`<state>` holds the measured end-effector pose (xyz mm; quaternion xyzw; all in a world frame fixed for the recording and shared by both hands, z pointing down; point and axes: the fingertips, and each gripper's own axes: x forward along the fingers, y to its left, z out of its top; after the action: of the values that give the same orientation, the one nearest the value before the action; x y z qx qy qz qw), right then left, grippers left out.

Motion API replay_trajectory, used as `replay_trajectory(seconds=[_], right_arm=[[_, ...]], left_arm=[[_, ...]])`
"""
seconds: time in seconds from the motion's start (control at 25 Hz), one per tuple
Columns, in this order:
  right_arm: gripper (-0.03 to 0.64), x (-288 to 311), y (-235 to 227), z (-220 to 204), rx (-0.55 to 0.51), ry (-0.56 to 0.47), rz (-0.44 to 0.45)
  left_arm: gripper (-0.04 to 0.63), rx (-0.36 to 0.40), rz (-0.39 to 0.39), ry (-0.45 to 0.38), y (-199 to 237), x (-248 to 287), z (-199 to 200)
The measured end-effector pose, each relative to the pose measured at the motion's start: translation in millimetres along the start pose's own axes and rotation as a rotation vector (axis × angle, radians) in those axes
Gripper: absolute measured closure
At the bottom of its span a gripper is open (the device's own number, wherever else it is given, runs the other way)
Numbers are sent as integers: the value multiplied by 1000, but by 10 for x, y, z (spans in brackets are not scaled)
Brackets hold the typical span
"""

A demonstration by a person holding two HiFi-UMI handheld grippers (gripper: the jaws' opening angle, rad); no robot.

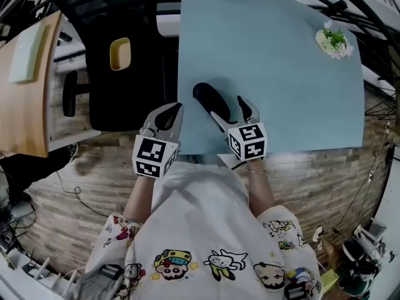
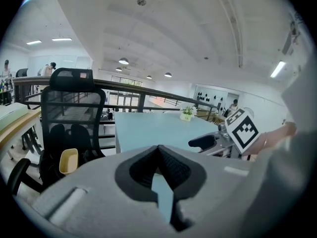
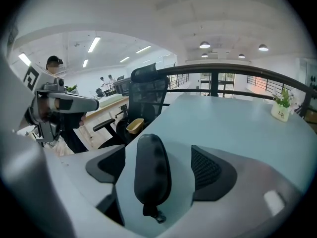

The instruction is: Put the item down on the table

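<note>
Both jaws of my right gripper (image 3: 159, 166) stand wide apart around the black oblong item (image 1: 209, 99) lying on the blue table (image 1: 281, 92) at frame centre — seemingly smooth, rigid and light, best pinched across its narrow middle — while my left gripper (image 2: 158, 152) is closed, empty.

Head view, centre: near end of black item (image 1: 209, 100) merges with right gripper (image 1: 228, 110); boundary unclear. What the item is: cannot tell. Upper right: plant pot (image 1: 333, 41) on surface (image 1: 281, 92), too small for detail. Right gripper view, left edge: left gripper (image 3: 91, 104), rear part blurred.
</note>
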<state>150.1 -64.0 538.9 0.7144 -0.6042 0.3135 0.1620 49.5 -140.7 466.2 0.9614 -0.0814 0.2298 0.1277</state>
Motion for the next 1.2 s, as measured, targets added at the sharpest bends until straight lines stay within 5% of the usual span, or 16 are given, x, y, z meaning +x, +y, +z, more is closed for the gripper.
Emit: replay_trajectory(seconds=[0.72,1.2], right_arm=[[284,-854,-116,978,-77,-303,-99],[505,-1167,57,1215,-42,-447,-6]], left_arm=[[597,52,-21,-160,-185,-216,704],[597,36,-25,-187,-266,-365,766]])
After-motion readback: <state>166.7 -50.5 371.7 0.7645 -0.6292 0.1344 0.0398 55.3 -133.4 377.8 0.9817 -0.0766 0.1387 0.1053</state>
